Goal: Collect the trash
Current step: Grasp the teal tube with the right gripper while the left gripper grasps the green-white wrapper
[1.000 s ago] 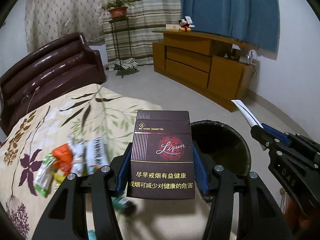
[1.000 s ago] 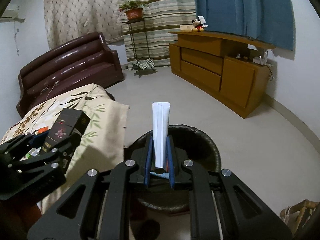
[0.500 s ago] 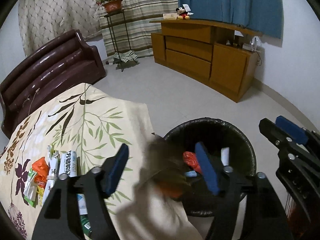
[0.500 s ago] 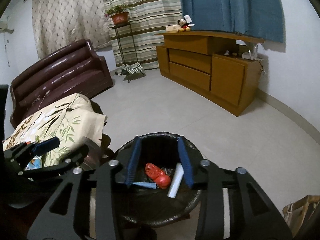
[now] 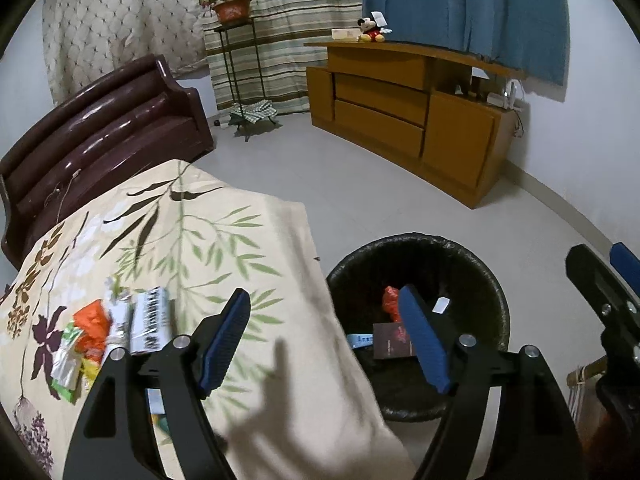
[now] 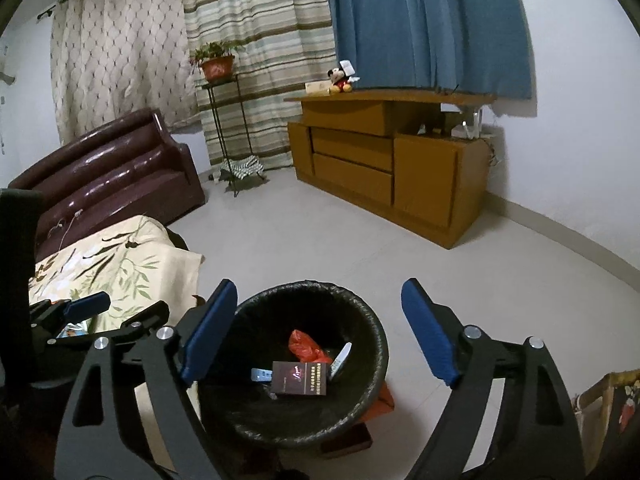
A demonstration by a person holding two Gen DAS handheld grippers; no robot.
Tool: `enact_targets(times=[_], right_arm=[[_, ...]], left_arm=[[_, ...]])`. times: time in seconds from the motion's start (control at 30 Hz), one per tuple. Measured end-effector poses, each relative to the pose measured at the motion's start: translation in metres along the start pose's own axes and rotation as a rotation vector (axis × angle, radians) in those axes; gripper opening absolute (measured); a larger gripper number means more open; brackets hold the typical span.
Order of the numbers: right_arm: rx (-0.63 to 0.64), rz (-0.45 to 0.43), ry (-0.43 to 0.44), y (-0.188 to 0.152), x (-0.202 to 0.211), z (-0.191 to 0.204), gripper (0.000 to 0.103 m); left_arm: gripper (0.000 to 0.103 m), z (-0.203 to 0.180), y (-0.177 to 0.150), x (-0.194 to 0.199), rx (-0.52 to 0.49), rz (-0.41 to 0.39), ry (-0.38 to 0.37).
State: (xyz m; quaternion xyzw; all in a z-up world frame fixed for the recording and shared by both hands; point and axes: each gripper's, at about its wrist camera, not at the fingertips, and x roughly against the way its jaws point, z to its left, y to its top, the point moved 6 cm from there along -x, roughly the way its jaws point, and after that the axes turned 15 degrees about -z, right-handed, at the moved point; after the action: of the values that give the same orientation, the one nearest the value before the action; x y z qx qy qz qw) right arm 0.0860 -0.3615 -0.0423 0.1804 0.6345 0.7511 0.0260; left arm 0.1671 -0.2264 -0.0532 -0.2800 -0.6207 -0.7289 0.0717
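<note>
A black trash bin [image 5: 496,280] [image 6: 372,332] stands on the floor beside the table. Inside lie a dark cigarette box [image 6: 300,378] [image 5: 390,340], a red wrapper [image 6: 304,346], a white tube [image 6: 340,360] and a blue-and-white scrap [image 6: 260,374]. My left gripper [image 5: 324,340] is open and empty over the table edge and bin rim. My right gripper [image 6: 316,328] is open and empty above the bin. A pile of wrappers and packets [image 5: 112,328] lies on the leaf-patterned tablecloth [image 5: 224,240] at the left.
A dark red sofa [image 5: 100,128] stands behind the table. A wooden cabinet [image 5: 408,120] runs along the right wall, with a plant stand [image 5: 240,80] by the curtains. A basket-like object [image 6: 604,404] sits at the lower right floor.
Both grippers have opened. The cigarette box left my left gripper and the white tube left my right gripper; both now lie in the bin.
</note>
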Motion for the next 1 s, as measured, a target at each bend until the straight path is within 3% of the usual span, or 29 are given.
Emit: enact_targets(times=[0.23,0.43,0.67,1.0], right_arm=[[0.001,0.033,0.081,-0.004,0.023,0.034,0.082],[0.051,0.085,0.249,-0.017,0.045,0.097,0.082],[0.118,0.16,0.385,-0.041,0.068,0.162,0.076],[0.215,0.224,0.485,-0.078,0.098,0.219,0.065]], left_arm=[[0.075,0.046,-0.01,0.032,0.017,-0.006,0.058],[0.076,0.103,-0.02,0.066,0.053,-0.014,0.148],[0.076,0.17,-0.04,0.1,0.109,-0.014,0.258],[0.076,0.24,-0.086,0.133,0.174,0.031,0.369]])
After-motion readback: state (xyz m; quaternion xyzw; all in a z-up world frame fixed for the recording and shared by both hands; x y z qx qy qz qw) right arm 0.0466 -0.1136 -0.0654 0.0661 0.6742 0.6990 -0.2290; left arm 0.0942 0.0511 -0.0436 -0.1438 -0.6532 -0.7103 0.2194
